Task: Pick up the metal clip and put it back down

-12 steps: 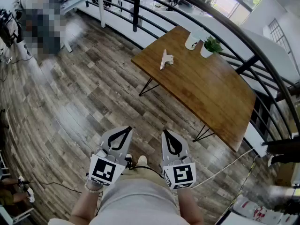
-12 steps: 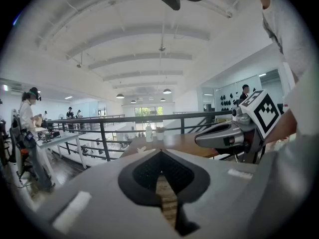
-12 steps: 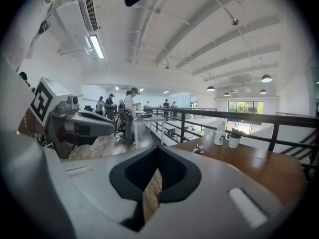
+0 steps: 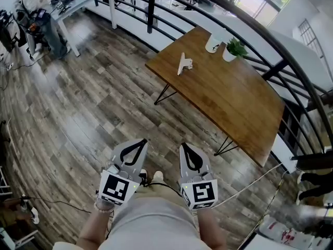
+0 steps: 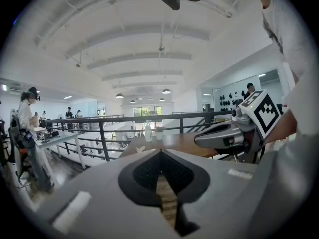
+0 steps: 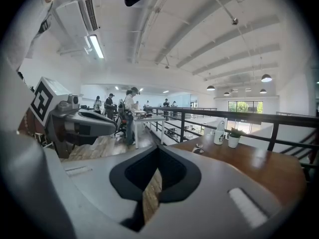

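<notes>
The metal clip (image 4: 183, 64) lies near the left corner of a wooden table (image 4: 229, 103), far ahead of me. It shows small and distant as the clip (image 5: 140, 149) in the left gripper view and the clip (image 6: 199, 148) in the right gripper view. My left gripper (image 4: 136, 146) and right gripper (image 4: 188, 151) are held side by side close to my body, over the wood floor and well short of the table. Both are shut with nothing between the jaws, as the left gripper (image 5: 160, 151) and right gripper (image 6: 158, 147) views confirm.
A white bottle (image 4: 213, 45) and a small potted plant (image 4: 234, 51) stand at the table's far edge. A black railing (image 4: 291, 51) curves behind the table. A person (image 4: 47, 20) stands by a light desk at far left. A cable (image 4: 260, 178) crosses the floor.
</notes>
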